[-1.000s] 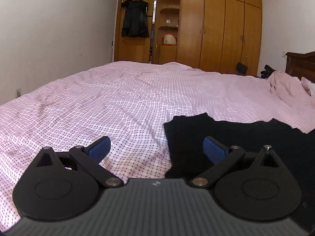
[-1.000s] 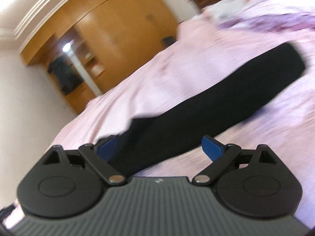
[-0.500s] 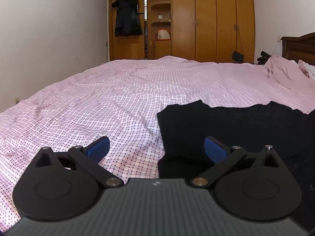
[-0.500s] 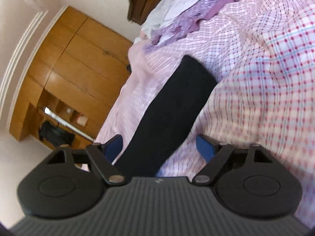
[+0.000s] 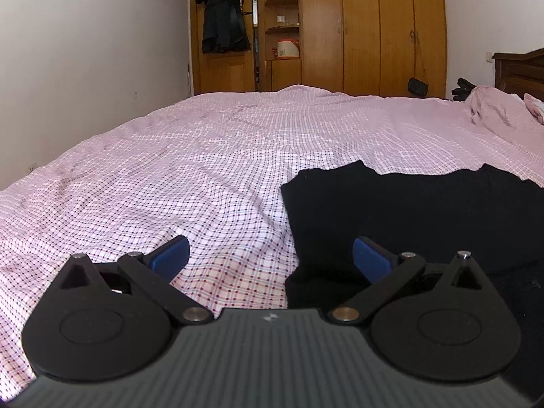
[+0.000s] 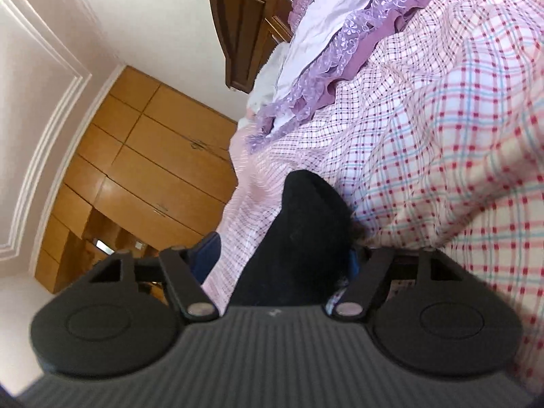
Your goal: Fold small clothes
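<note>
A black garment (image 5: 408,210) lies flat on the pink checked bed sheet (image 5: 187,176), at the right of the left wrist view. My left gripper (image 5: 270,258) hovers low over the garment's near left corner, open, its right blue pad (image 5: 370,258) over the black cloth and its left pad over the sheet. In the right wrist view the camera is rolled and a narrow end of the black garment (image 6: 306,224) runs between the fingers of my right gripper (image 6: 280,260). Its jaws are closing; the left pad (image 6: 207,258) still stands apart from the cloth, and the right pad is mostly hidden behind it.
A white pillow with purple lace trim (image 6: 326,51) and a dark wooden headboard (image 6: 244,27) lie beyond the garment. A wooden wardrobe (image 5: 374,30) with a dark coat (image 5: 224,23) hanging on it stands past the bed's far end. A white wall (image 5: 85,68) runs along the left.
My right gripper rolled and moved in over the garment's narrow end, and its jaws narrowed around it. My left gripper sank a little toward the garment's corner.
</note>
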Demonstrator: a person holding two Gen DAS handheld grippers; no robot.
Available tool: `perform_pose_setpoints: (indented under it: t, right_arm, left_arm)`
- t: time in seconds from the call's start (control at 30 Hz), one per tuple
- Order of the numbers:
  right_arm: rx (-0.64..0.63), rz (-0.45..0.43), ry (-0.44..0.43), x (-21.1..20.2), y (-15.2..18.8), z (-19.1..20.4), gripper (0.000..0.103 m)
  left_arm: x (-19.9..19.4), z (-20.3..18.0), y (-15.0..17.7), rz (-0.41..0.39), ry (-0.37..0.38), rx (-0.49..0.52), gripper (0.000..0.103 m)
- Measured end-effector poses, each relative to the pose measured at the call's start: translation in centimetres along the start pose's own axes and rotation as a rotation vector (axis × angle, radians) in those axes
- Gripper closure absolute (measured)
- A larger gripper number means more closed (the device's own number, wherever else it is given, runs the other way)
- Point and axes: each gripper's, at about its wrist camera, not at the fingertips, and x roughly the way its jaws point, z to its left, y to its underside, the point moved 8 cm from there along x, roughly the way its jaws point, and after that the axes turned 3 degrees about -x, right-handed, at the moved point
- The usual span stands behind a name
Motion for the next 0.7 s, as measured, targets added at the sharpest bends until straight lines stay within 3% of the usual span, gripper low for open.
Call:
perform_pose_setpoints:
  t: [0.13,0.23,0.3,0.33,0.37,0.43,0.57,0.7]
  right_arm:
    - [0.033,-0.003,0.001,-0.5,-0.2,-0.1,0.038]
    - [-0.033,-0.003,0.039,-0.4,0.1,0.6,0.042]
    - [-0.046,0.001,0.070,-0.4,0.1,0.5,0.060]
    - [-0.027,0.001,0.085,-0.5,0.1,0.1,0.088]
    - [-0.003,0.001,0.094,-0.5,-0.1,-0.3,0.091]
    - [0.041,-0.012,0.055,-1.0,-0.3,-0.4,0.091]
    - [0.043,-0.014,0.070,-1.3,-0.6,0.2,0.092]
    - [-0.087,-0.037,0.076,-1.2,-1.5,5.0,0.092]
  left_arm:
    - [-0.1,0.4,-0.1,-0.005,-0.004,-0.022,0.000]
    - [-0.2,0.4,-0.1,-0.005,-0.006,-0.023,0.000]
    - [-0.2,0.4,0.0,-0.005,-0.007,-0.021,0.000]
    - [-0.3,0.3,0.0,-0.005,-0.006,-0.019,0.000]
    - [-0.3,0.3,0.0,-0.005,-0.006,-0.018,0.000]
    - [-0.3,0.2,0.0,-0.005,-0.007,-0.016,0.000]
    - [-0.3,0.2,-0.3,-0.010,-0.005,-0.017,0.000]
    - [-0.4,0.6,-1.0,-0.026,-0.007,-0.031,0.000]
